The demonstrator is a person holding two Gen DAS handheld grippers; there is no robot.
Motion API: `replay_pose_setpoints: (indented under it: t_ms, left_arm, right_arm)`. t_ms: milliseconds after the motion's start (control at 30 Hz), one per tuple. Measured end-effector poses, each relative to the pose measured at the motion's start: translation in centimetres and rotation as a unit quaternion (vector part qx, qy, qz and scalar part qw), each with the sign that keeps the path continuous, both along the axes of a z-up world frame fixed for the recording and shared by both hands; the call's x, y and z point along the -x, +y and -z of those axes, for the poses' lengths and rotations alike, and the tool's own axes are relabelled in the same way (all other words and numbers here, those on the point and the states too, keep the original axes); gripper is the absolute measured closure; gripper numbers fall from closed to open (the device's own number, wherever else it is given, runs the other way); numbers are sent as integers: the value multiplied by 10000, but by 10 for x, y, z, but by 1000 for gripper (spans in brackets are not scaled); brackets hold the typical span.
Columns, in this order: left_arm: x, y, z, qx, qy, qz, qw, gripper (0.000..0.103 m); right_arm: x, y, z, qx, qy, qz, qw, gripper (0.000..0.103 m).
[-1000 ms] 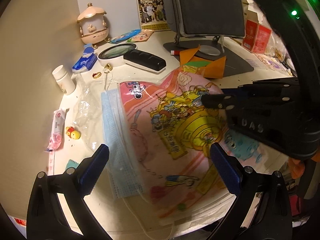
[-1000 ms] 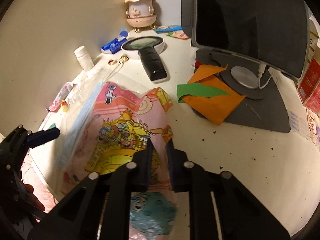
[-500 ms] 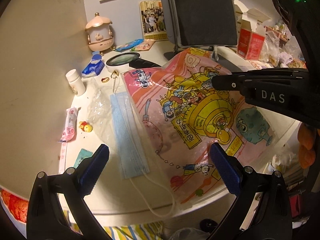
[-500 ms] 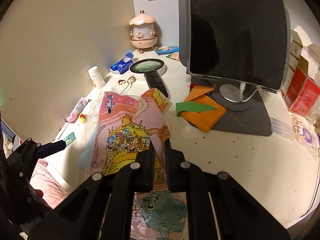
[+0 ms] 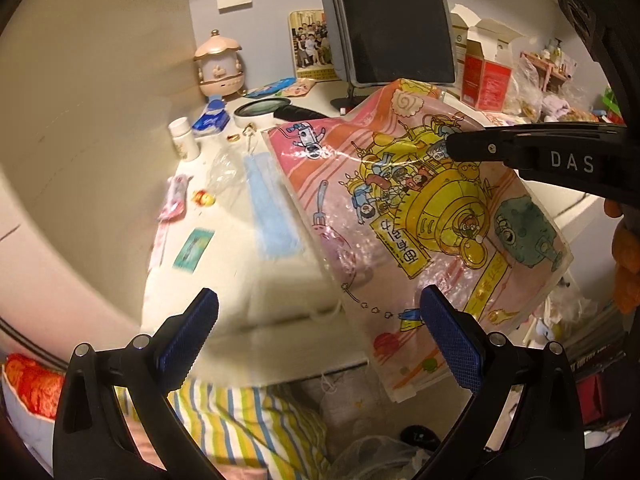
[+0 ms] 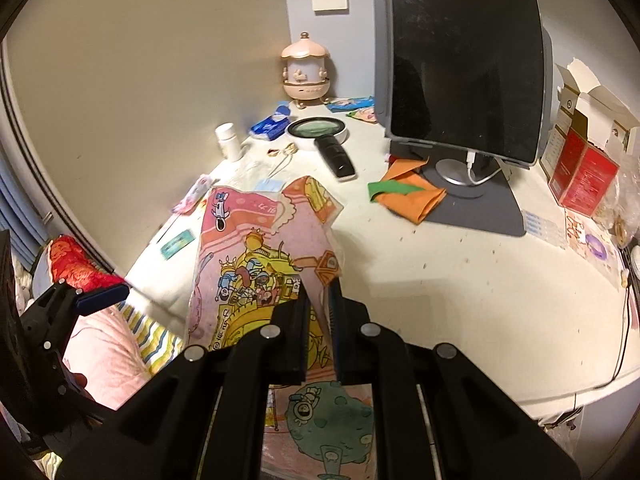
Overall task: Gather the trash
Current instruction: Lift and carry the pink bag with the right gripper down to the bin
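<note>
Your right gripper (image 6: 318,308) has its fingers pinched almost shut on the cartoon bag (image 5: 420,216), a glossy pink plastic sheet printed with a yellow ship and a green monster. The bag hangs off those fingers, lifted clear of the table (image 6: 460,280) near its front left edge, its top corner curling over and its lower end dangling past the table edge.

Your left gripper (image 5: 320,332) stands with its fingers wide apart and nothing between them; the blue ribbed pads (image 5: 188,334) face each other over the table's near edge, just below and left of the bag.

On the table left of the bag lies a pale blue face mask (image 5: 272,204), flat and pleated, with a crinkled clear wrapper (image 5: 226,172) beside it. Farther left sit a small pink packet (image 5: 172,196) and a teal card (image 5: 194,248). Toward the far wall you have a white pill bottle (image 6: 228,140), a round magnifying glass (image 6: 320,130) with a black handle, and a dark screen (image 6: 464,56) on a grey stand. Folded orange paper (image 6: 416,196) with a green strip lies at the stand's foot.
</note>
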State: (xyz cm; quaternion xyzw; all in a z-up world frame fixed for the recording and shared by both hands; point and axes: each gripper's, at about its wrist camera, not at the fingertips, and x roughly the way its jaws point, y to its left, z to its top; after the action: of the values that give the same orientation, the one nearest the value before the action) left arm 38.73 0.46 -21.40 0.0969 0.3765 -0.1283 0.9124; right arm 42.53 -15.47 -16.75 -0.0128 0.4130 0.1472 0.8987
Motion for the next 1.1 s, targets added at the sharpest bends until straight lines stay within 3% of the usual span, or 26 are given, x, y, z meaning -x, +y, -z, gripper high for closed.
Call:
replay_pose_setpoints:
  t_ms: [467, 767, 1100]
  left_arm:
    - [105, 51, 1, -22, -57, -307, 9995, 5]
    - [172, 87, 31, 45, 52, -456, 9989, 5]
    - [223, 93, 81, 19, 587, -319, 9978, 5]
  right_arm:
    - [103, 51, 7, 34, 82, -433, 9990, 92]
    - [174, 81, 34, 143, 290, -460, 9984, 92]
    - [232, 97, 85, 376, 877, -529, 9940, 92]
